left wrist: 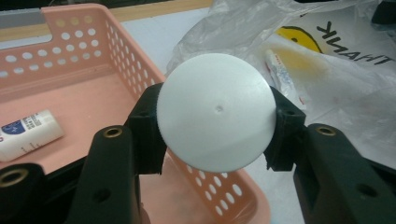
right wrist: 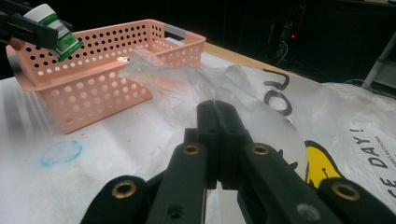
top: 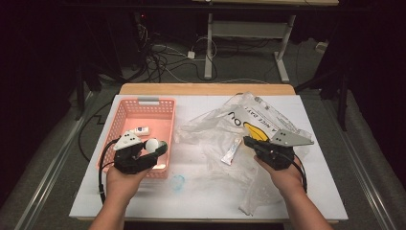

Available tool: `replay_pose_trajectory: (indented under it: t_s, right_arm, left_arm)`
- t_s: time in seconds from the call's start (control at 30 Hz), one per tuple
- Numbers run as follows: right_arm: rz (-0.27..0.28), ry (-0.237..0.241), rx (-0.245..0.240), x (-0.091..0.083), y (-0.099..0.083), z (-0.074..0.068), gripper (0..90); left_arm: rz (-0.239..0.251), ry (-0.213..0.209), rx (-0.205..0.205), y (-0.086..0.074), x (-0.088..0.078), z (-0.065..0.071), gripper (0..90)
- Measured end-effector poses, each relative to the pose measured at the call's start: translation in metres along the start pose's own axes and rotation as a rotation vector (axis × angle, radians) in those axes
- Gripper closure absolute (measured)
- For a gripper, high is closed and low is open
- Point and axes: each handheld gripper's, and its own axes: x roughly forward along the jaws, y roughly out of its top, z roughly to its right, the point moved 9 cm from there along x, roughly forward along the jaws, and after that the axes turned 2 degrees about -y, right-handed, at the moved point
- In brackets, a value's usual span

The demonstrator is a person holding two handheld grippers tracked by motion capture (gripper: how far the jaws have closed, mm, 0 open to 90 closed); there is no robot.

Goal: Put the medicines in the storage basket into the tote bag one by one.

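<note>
My left gripper (top: 160, 147) is shut on a small bottle (top: 152, 145) with a white round end (left wrist: 215, 111) and holds it over the right wall of the pink basket (top: 143, 101). In the right gripper view the bottle's green and white label (right wrist: 60, 37) shows. Another small white bottle (top: 141, 130) lies on the basket floor. My right gripper (top: 247, 141) rests on the crumpled clear plastic bag (top: 268, 112), jaws shut, with a fold of film running into their tips (right wrist: 218, 116). A white tube (top: 231, 151) lies on the bag just left of it.
The white table (top: 143, 201) has a blue round stain (top: 177, 182) in front of the basket. The bag spreads over the table's right half. Behind the table are dark floor, cables and a desk frame (top: 208, 43).
</note>
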Motion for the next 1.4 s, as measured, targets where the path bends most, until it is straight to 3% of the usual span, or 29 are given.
replay_pose_trajectory:
  t_s: [0.53,1.13,1.4]
  right_arm:
    - [0.001,-0.001,-0.003,0.0,0.001,-0.001,90.0]
    - [0.015,-0.001,-0.001,-0.002,0.003,0.0,90.0]
    - [0.012,0.001,0.003,-0.001,0.002,-0.001,90.0]
  left_arm:
    - [0.015,-0.071,0.037,0.007,0.01,0.031,48.4]
    - [-0.056,-0.138,0.085,0.003,0.041,0.061,48.4]
    - [-0.046,-0.163,0.095,0.009,0.053,0.071,48.4]
